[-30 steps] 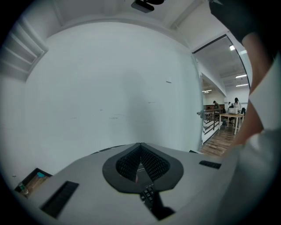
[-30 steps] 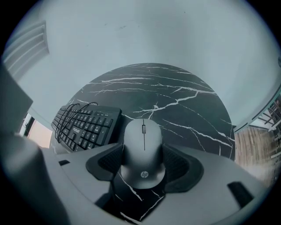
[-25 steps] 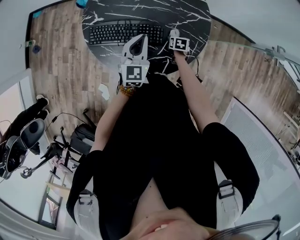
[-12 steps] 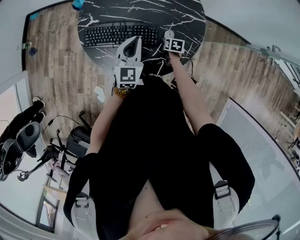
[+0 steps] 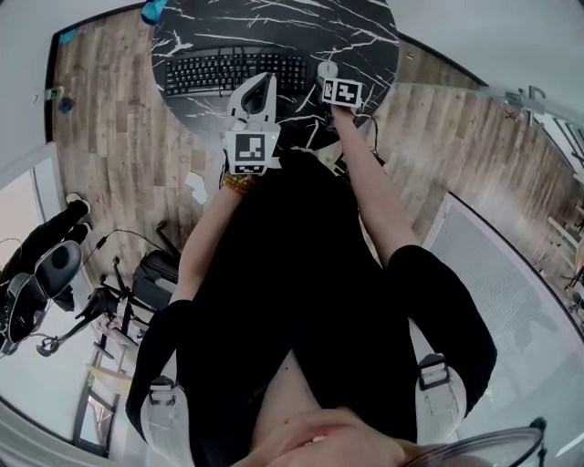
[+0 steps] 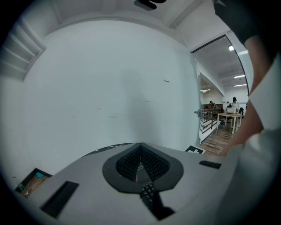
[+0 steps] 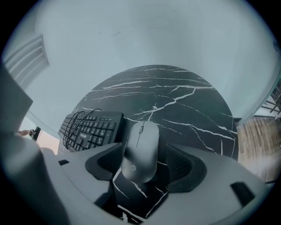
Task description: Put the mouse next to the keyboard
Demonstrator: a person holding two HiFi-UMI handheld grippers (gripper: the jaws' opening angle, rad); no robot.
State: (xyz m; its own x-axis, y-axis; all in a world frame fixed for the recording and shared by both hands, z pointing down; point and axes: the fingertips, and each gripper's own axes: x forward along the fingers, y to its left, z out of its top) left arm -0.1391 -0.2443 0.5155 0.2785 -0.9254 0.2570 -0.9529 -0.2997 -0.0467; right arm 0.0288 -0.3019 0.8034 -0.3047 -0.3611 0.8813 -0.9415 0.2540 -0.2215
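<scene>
A grey mouse [image 7: 140, 149] lies on the black marble table [image 7: 193, 105], just right of the black keyboard [image 7: 90, 129]. My right gripper [image 7: 144, 154] is open around the mouse. Its left pad is at the mouse's side, and a strip of table shows between the mouse and the right pad. In the head view the mouse [image 5: 326, 68] sits by the right end of the keyboard [image 5: 228, 71], under the right gripper [image 5: 331, 77]. My left gripper [image 5: 258, 87] hovers over the keyboard's near edge. Its pads [image 6: 131, 165] meet in a closed V with nothing between them.
The round table is small and its edge curves close around the keyboard and mouse. A coiled black cable [image 7: 77, 121] lies on the keyboard. A blue object [image 5: 153, 11] sits at the table's far left rim. A wooden floor [image 5: 109, 119] surrounds the table.
The head view has shifted a little. Both grippers, the mouse and the keyboard keep nearly the same places relative to each other.
</scene>
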